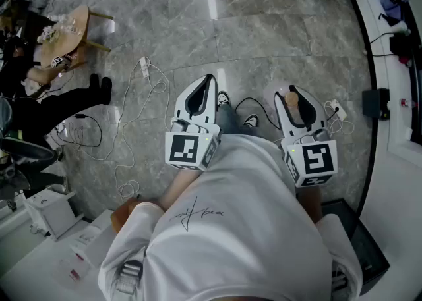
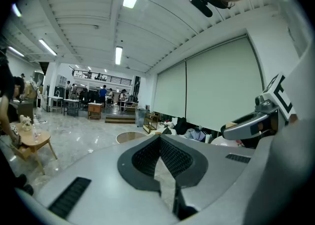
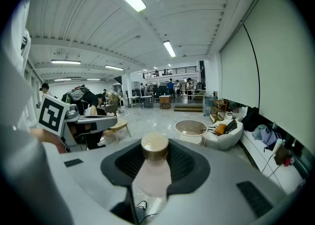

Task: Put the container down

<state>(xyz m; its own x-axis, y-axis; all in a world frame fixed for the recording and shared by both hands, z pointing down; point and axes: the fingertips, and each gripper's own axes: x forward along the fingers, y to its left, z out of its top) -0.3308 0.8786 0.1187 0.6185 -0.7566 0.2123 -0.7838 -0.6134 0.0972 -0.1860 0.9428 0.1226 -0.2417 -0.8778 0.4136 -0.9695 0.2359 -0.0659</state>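
Grey marble floor point(image 1: 264, 29), head view: lies well below both grippers, so the container point(image 1: 292, 103) is carried, not yet set down.
Left gripper view: left gripper point(image 2: 160, 138) jaws pressed together, empty; probably the spare hand.
Right gripper view: right gripper point(image 3: 155, 143) jaws clamp the pale container under its gold cap point(image 3: 155, 146), on the right.

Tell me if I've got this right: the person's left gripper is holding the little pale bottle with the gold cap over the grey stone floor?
Wrong side: the bottle is clamped in the right gripper, as the right gripper view shows; the left gripper is shut and empty. The bottle does hang over the grey stone floor.
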